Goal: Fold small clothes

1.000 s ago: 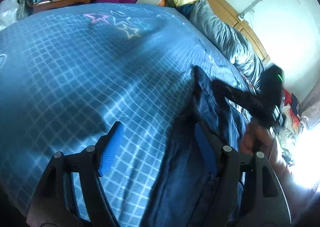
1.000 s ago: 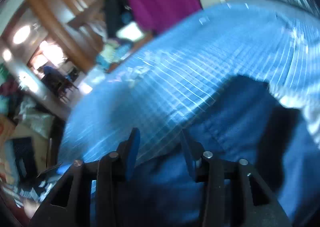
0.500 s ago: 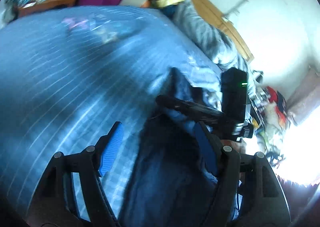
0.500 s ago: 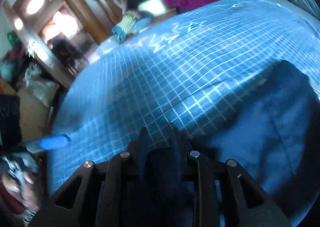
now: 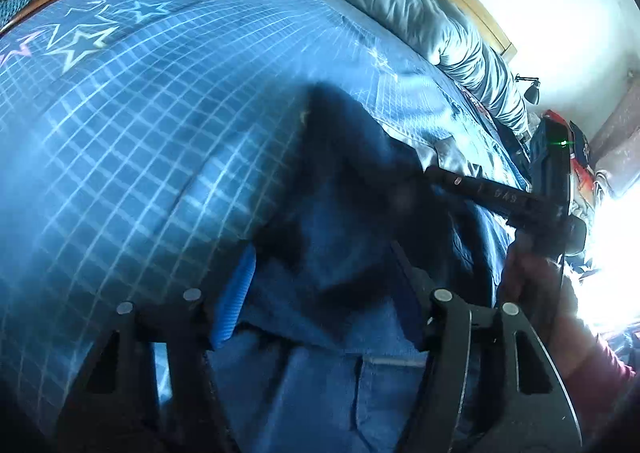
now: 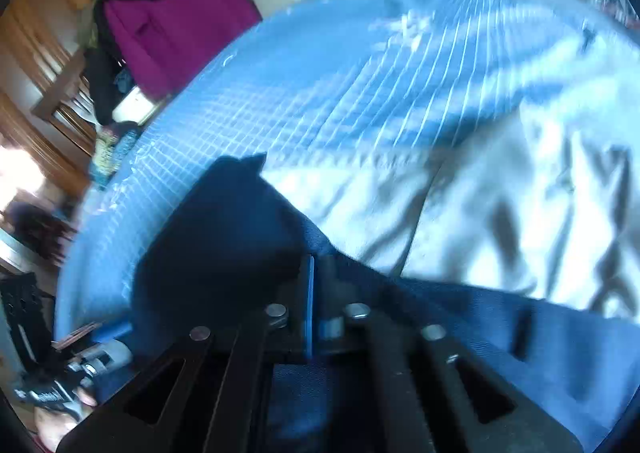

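I see the dark blue garment (image 5: 344, 221) lying on the grid-patterned blue bedspread (image 5: 152, 141). My right gripper (image 6: 318, 293) is closing, pads pinching a fold of that cloth. My left gripper (image 5: 324, 293) stands apart, jaws narrowing with the garment between them, not yet pressed. Beyond the bedspread lies a grey duvet (image 5: 432, 21).

A dark navy cloth garment (image 5: 344, 213) lies on the blue grid-patterned bedspread with star prints (image 5: 140, 125). The left gripper (image 5: 324, 293) straddles its folded edge, jaws closing but not yet pressing. The right gripper (image 5: 416, 177) pinches the garment beyond, below a grey quilted duvet (image 5: 432, 21).
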Motion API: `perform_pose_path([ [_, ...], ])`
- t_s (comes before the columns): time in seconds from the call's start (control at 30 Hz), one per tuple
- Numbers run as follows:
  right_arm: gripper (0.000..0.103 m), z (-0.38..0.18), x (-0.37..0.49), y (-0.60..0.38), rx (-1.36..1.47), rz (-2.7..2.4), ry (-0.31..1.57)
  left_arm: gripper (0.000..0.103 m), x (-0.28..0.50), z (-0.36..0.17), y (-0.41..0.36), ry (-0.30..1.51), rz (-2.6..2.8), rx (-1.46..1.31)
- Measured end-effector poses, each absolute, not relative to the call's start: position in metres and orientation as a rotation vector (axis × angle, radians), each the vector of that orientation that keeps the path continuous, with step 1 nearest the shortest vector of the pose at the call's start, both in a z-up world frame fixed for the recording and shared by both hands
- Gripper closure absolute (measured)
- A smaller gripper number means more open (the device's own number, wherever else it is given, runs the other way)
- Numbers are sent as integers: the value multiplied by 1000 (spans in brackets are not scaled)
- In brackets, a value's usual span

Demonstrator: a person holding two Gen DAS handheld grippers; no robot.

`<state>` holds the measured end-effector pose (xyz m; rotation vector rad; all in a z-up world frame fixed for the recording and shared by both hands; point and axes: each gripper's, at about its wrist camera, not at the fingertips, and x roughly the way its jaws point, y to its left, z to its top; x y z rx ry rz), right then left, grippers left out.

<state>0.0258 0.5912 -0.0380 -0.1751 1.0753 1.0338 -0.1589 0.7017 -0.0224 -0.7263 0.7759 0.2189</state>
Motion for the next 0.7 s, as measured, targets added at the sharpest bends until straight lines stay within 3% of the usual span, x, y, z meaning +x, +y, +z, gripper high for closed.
perform_pose_path([
  [0.1,84,-23,13,593,-145,1108,998,40,-179,-20,704,737,203,-767],
  [0.17,62,-27,0,602,-213,1148,977,39,-195,-20,707,727,200,-788],
  [0.2,59,-40,-3,614,-281,1135,1029,35,-206,-18,710,748,244,-785],
  [0.3,69,-45,2,597,-303,1104,1050,33,-249,-14,725,735,325,-835],
  [0.5,61,38,-4,443,-170,1004,953,27,-380,-2,746,653,418,-957],
  [0.57,52,62,-29,380,-156,966,923,27,-398,-2,738,675,341,-987],
  [0.7,50,83,-87,238,-84,859,996,25,-421,-11,704,778,145,-982],
])
